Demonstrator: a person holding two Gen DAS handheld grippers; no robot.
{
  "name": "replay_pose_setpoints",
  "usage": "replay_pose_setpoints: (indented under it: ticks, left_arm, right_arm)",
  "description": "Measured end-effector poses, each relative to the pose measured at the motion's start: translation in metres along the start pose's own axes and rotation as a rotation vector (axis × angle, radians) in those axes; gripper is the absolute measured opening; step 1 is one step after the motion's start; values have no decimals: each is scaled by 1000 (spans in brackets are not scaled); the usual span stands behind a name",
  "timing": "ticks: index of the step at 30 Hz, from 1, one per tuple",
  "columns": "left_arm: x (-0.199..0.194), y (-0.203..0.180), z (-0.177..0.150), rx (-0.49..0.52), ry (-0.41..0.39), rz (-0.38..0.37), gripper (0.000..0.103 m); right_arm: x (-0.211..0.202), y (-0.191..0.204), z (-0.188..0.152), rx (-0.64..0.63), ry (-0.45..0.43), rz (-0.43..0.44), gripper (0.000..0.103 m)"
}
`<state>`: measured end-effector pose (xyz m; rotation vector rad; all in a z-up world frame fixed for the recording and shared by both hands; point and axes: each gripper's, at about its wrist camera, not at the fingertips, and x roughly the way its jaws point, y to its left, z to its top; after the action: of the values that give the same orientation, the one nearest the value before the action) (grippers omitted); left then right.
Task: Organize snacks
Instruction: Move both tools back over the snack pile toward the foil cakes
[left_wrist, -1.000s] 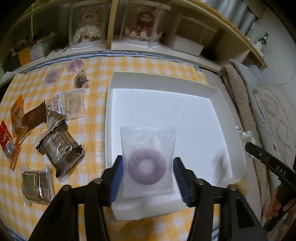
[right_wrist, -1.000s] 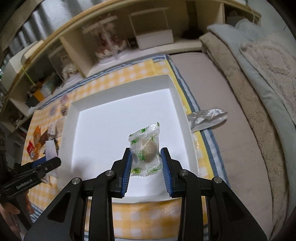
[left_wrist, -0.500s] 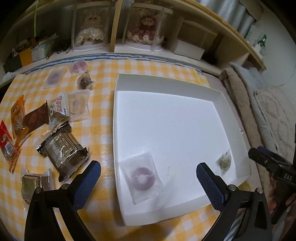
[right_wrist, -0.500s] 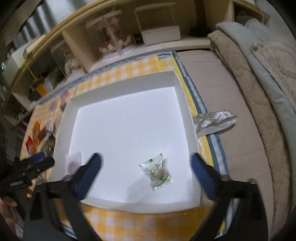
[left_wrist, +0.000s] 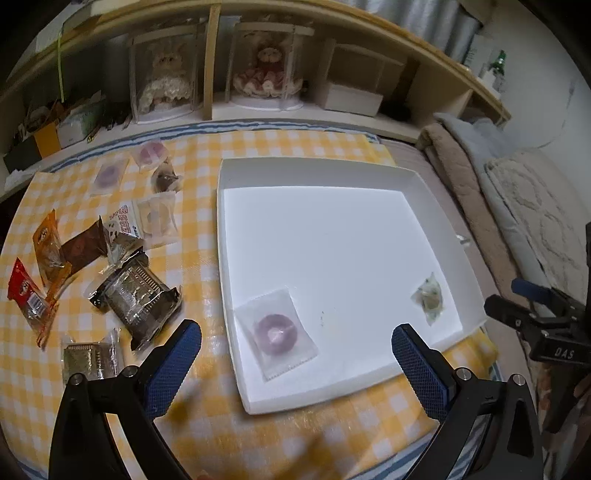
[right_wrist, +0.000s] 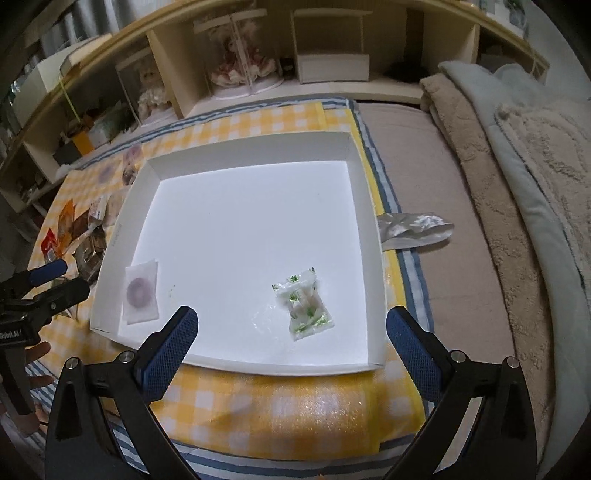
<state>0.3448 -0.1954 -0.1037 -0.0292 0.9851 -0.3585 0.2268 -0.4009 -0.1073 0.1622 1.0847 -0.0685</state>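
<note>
Left gripper (left_wrist: 295, 347) gaping, nothing between; doughnut pack (left_wrist: 276, 333) just ahead, flat in tray (left_wrist: 221, 229). Right gripper (right_wrist: 291, 332) likewise wide, candy (right_wrist: 303, 303) just beyond. Both jaws just opened. Probably light, crinkly, slippery: best pinched by sealed edges. Further left, loose snacks (left_wrist: 136, 299) on checked surface (left_wrist: 199, 229). Beyond, shelf (left_wrist: 258, 110); right, bed (right_wrist: 424, 221).

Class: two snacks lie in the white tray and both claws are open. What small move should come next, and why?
Probably swing the left claw, open and empty, left toward the dark wrapped snack on the checked cloth: the white tray holds only the donut packet and green-printed packet.
</note>
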Motion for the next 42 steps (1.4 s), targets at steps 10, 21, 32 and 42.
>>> replay_pose_setpoints:
  ticks: [10, 21, 32, 42]
  left_arm:
    - [-57, -3, -4, 31, -52, -22, 103]
    - [-128, 22, -12, 54, -140, -46, 103]
    - [-177, 84, -32, 17, -178, 21, 103]
    - [-184, 142, -41, -57, -144, 103, 103]
  right_arm:
    - [-39, 11, -1, -3, -59, 0, 103]
    - [-78, 46, 4, -39, -130, 8, 103]
    - [-79, 107, 14, -74, -173, 71, 103]
    - [-56, 168, 22, -96, -163, 145, 103]
